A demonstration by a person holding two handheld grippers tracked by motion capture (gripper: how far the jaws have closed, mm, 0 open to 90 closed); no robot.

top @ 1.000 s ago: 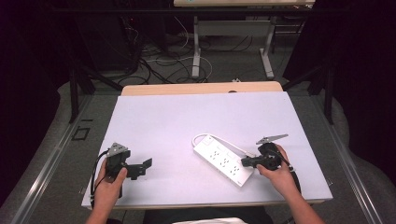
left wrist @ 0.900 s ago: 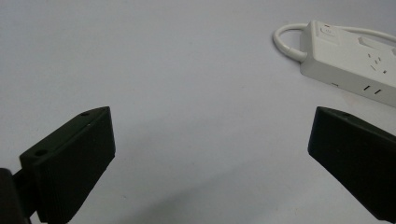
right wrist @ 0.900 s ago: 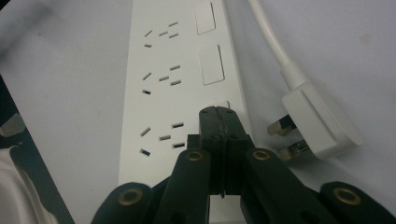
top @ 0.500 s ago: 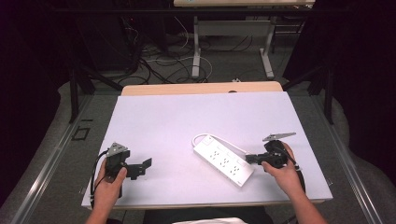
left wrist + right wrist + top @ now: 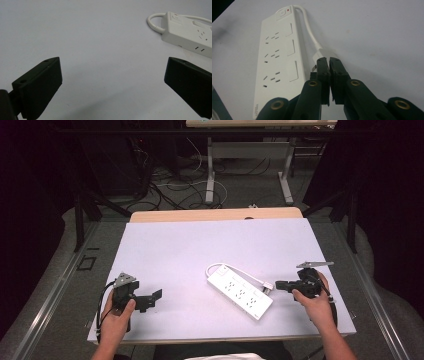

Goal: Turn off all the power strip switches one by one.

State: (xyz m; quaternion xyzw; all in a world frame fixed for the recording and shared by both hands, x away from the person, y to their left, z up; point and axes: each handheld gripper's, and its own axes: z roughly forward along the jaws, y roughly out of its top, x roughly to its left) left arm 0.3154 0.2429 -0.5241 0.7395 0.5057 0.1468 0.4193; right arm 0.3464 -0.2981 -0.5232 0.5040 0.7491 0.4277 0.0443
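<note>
Grey tabletop (image 5: 175, 245) bears a white power strip (image 5: 240, 292). Right gripper (image 5: 278, 284) (jaws just easing apart) sits nearly clenched at its plug (image 5: 320, 55), seemingly letting go; left gripper (image 5: 156, 296) rests well apart, released.

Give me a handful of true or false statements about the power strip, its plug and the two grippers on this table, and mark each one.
1. The power strip lies flat on the table. True.
2. The left gripper is shut. False: its jaws stand wide apart.
3. The right gripper has its tips at the plug. True.
4. Something is plugged into the strip's sockets. False: all are empty.
5. The strip is black. False: it is white.
</note>
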